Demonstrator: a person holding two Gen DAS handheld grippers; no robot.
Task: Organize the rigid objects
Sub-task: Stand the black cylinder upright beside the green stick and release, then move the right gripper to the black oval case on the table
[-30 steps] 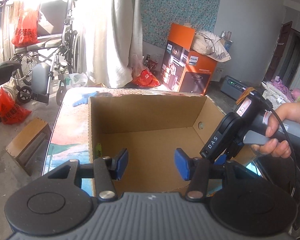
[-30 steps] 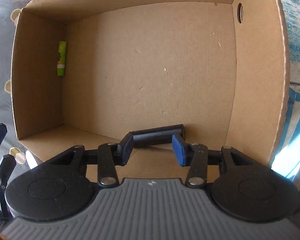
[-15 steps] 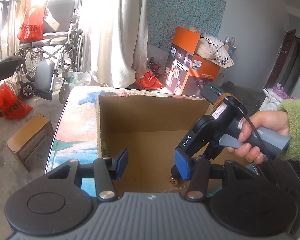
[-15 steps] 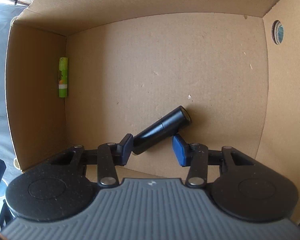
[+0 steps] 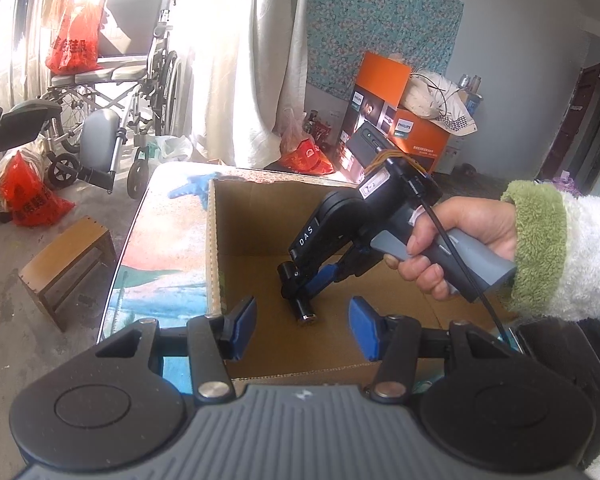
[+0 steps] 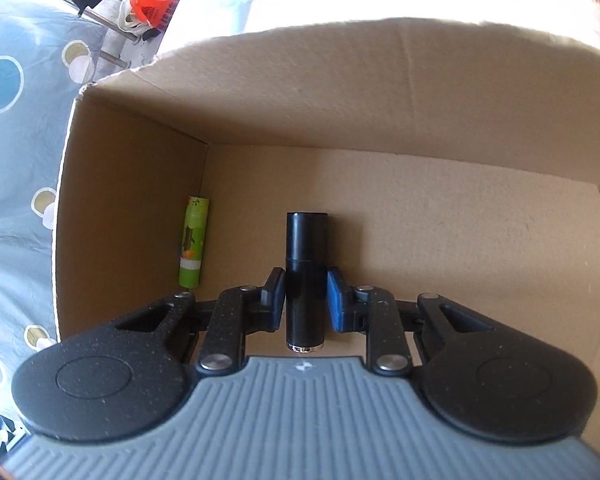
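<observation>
While your right gripper [image 6: 306, 294] reaches down into the cardboard box [image 6: 380, 92], its jaws are closing around the black cylinder [image 6: 306, 272], which stands between the blue pads [image 6: 338, 300] with its metal-ringed end nearest the camera and its cap end pointing toward the far wall. From the right wrist view the left pad looks pressed against the cylinder's side and the right pad is just beside it, so you cannot quite tell whether the grasp is fully clenched. A green tube [image 6: 194, 252] lies on the box floor to the left of the cylinder, close along the left wall and apart from your pads. Your left gripper [image 5: 302, 330] hangs over the near rim of the box, its jaws parted with nothing between them. In the left wrist view you see your right hand [image 5: 456, 240], in a fleecy sleeve [image 5: 564, 252] with a green cuff, holding the other tool's grey handle, and the black cylinder [image 5: 296, 292] sits at its tip on the box floor. Beyond the table [image 5: 168, 240] stand a wheelchair [image 5: 112, 92], a small wooden stool [image 5: 66, 264], and an orange carton [image 5: 396, 120] against the far wall.
</observation>
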